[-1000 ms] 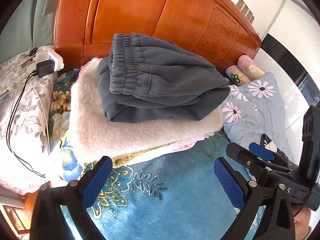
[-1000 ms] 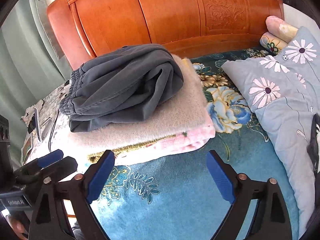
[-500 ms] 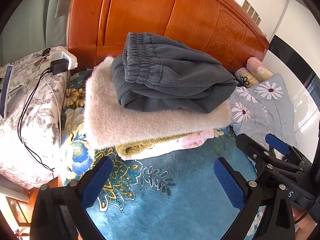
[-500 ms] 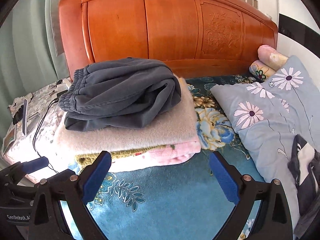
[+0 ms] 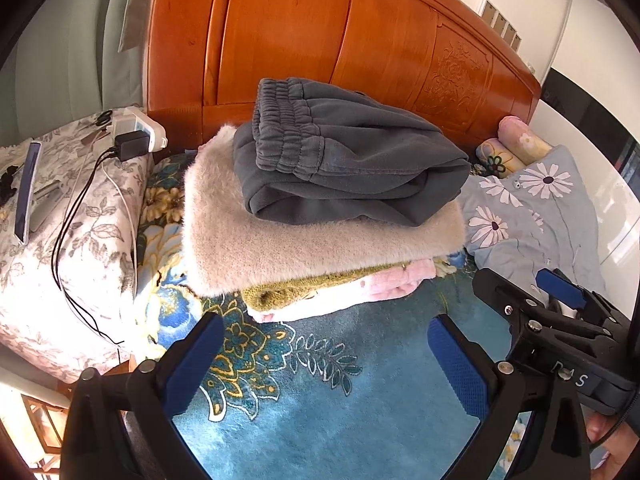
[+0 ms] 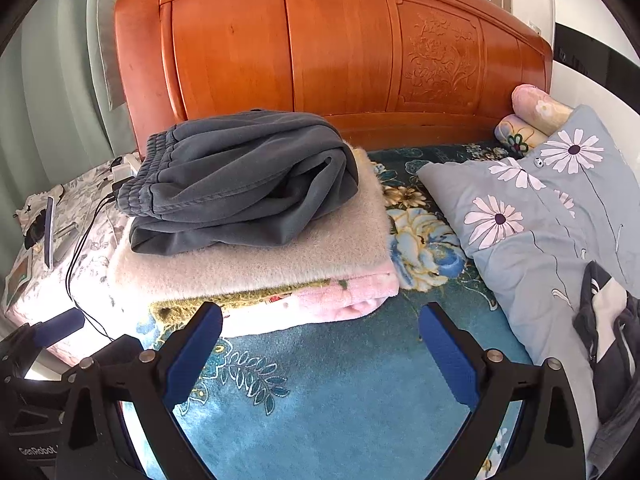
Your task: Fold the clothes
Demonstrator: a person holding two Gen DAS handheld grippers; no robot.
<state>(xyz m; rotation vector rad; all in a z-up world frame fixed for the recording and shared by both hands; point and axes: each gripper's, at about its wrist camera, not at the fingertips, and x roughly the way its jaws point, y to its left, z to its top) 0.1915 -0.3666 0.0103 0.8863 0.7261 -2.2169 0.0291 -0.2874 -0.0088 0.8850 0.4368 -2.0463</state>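
Observation:
Folded dark grey sweatpants (image 5: 344, 160) (image 6: 244, 180) lie on top of a stack: a beige fluffy folded garment (image 5: 304, 248) (image 6: 256, 264) over an olive and pink folded blanket (image 5: 340, 292) (image 6: 340, 300). The stack rests on the blue floral bedspread (image 5: 320, 392) (image 6: 332, 392) near the headboard. My left gripper (image 5: 324, 354) is open and empty, in front of the stack. My right gripper (image 6: 320, 346) is open and empty, also just in front of the stack. The right gripper also shows in the left wrist view (image 5: 560, 320) at the right edge.
An orange wooden headboard (image 5: 340, 52) (image 6: 340, 52) stands behind. A grey daisy-print quilt (image 5: 532, 208) (image 6: 540, 208) and rolled pillows (image 6: 532, 112) lie right. A nightstand (image 5: 60, 220) at left holds a charger (image 5: 132, 146), cables and a phone. Dark clothing (image 6: 608, 340) lies at far right.
Both grippers have drawn back and lowered a little from the stack, staying open. The sweatpants stay put on top of the stack.

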